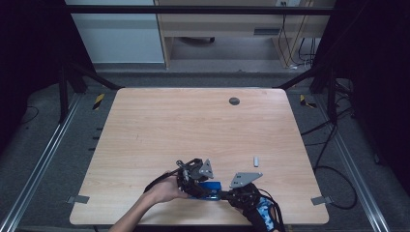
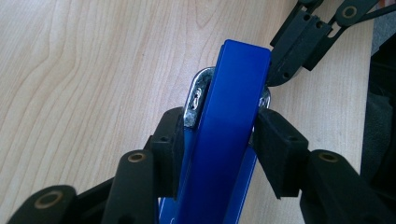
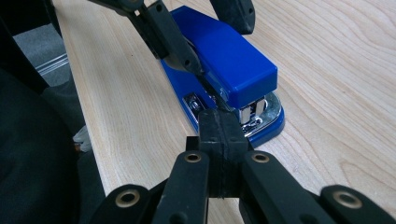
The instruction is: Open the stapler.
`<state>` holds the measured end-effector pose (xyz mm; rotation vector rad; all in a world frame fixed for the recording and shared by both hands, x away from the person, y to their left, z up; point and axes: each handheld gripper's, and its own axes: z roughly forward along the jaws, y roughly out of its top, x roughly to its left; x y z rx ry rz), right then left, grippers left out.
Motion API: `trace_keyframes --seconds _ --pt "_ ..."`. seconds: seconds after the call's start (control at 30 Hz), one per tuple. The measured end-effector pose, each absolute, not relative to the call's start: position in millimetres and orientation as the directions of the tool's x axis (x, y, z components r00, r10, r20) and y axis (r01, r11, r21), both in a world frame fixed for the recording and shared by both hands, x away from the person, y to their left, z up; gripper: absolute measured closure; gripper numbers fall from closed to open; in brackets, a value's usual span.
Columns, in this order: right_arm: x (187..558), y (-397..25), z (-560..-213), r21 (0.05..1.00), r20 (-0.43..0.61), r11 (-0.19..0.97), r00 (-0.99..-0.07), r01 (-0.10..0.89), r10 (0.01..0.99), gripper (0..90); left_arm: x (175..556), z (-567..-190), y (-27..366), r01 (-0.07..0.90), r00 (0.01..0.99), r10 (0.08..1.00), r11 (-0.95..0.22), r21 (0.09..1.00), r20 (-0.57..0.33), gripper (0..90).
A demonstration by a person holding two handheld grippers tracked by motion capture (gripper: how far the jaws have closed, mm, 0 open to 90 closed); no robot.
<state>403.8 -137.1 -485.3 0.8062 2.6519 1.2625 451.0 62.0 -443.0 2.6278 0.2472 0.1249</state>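
A glossy blue plastic stapler with a chrome metal magazine (image 2: 224, 140) sat clamped between the left gripper (image 2: 219, 140)'s narrowed pads (image 2: 170, 140). The right gripper (image 3: 220, 135), jaws pressed fully together and holding nothing, pointed its tips at the stapler's front end on the pale wooden table (image 1: 193, 121).

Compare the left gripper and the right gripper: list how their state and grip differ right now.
The left gripper has its jaws spread around the blue stapler, one pad on each side of its body; the right gripper has its jaws pressed together with nothing visible between them. The left gripper grips the stapler's sides, while the right gripper's tips sit at the stapler's metal front end. Both have black jaws and meet at the table's near edge.
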Motion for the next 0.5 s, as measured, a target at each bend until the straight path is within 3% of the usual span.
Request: trace_keyframes --seconds 0.5 --pt "406.4 -132.5 -487.7 0.737 0.126 0.531 -0.856 0.419 0.501 90.0 456.1 -450.2 53.8 0.143 0.985 0.172 -0.881 0.451 0.023 58.2"
